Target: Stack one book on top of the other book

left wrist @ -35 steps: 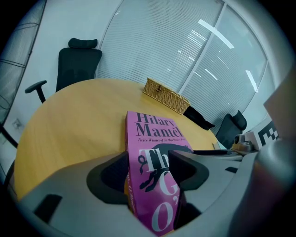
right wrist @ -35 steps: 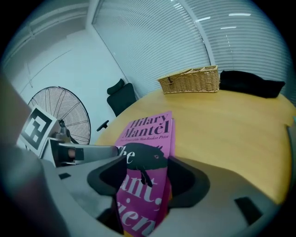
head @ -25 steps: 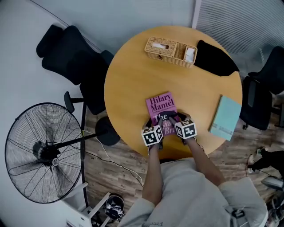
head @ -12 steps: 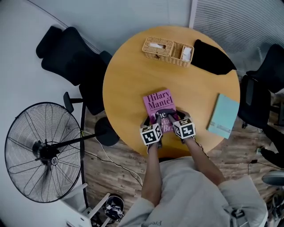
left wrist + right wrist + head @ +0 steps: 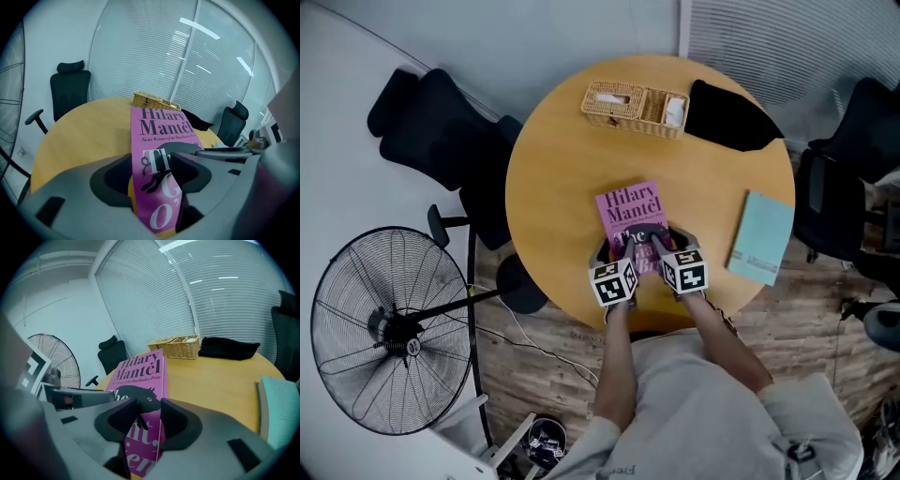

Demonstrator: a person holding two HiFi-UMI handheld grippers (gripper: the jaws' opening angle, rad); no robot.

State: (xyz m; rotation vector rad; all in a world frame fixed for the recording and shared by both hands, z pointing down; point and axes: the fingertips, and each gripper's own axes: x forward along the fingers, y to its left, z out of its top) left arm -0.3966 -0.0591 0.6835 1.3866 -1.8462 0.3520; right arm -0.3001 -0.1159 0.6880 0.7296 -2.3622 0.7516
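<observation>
The round desk (image 5: pixel 562 159) is read here as a clock face with the person at 6 o'clock. The pink book (image 5: pixel 628 204) lies at 6 o'clock, cover up, with its title end pointing toward 12. Both claws grip its near end.

In the left gripper view, the left claw (image 5: pixel 150 163) pinches the book's left edge. One jaw lies on the cover and the other sits beside and under it, with the pink cover running between them. The right claw (image 5: pixel 149 412) is closing on the right edge. The book's side stands between its two dark pads, and they press against it. The near end looks lifted a little off the desk. Whether the far end is touching the desk cannot be told.

The teal book (image 5: pixel 761 237) lies flat at 4 o'clock near the rim, well apart from the pink one, and nothing rests on it. A wicker basket (image 5: pixel 623 103) sits at 12 o'clock, and a black cloth bundle (image 5: pixel 727 117) is just beside it at 1 o'clock. On the floor, a standing fan (image 5: pixel 389 328) is out at 8 o'clock and a black office chair (image 5: pixel 427 117) at 10 o'clock.
</observation>
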